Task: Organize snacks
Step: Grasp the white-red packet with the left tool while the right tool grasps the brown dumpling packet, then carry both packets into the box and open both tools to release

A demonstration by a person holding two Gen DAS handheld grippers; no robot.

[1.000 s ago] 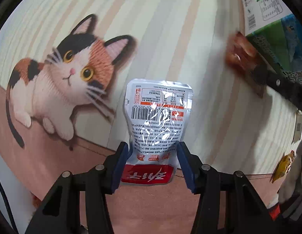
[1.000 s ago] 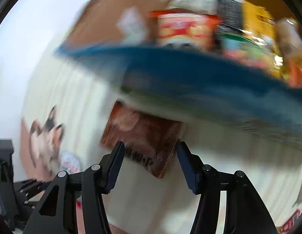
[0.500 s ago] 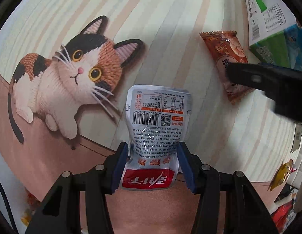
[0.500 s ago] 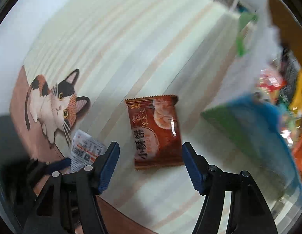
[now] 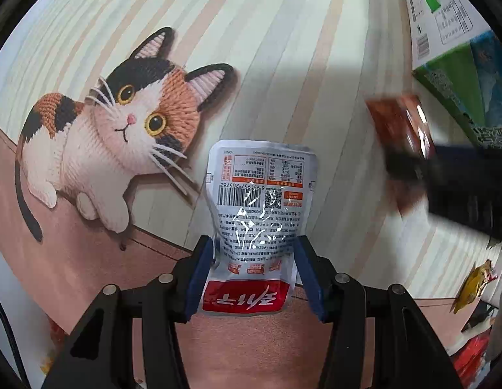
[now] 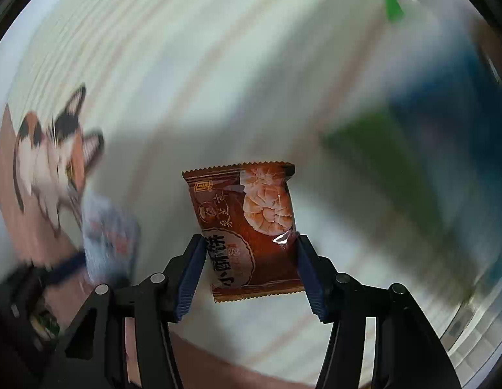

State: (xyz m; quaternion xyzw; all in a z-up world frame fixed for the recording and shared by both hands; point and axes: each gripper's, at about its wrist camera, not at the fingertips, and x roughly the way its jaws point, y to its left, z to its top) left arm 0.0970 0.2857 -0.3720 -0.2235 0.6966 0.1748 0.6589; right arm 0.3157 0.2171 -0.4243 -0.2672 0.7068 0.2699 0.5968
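Observation:
A silver snack pouch (image 5: 257,214) with a barcode and a red bottom band sits between the blue pads of my left gripper (image 5: 256,265), which is shut on its lower part, above the cat-print cloth. A brown pastry packet (image 6: 247,230) sits between the pads of my right gripper (image 6: 251,269), which is shut on its lower half. In the left wrist view the brown packet (image 5: 400,123) and the blurred right gripper (image 5: 409,165) show at the right. In the right wrist view the silver pouch (image 6: 105,233) shows blurred at the left.
The striped cloth has a calico cat picture (image 5: 115,126). A green, blue and white carton (image 5: 458,64) stands at the upper right. A yellow wrapped snack (image 5: 474,285) and red packets (image 5: 471,353) lie at the right edge.
My right gripper has come down over the brown packet and closed on it; it was open above it half a second ago. My left gripper still holds the silver pouch.

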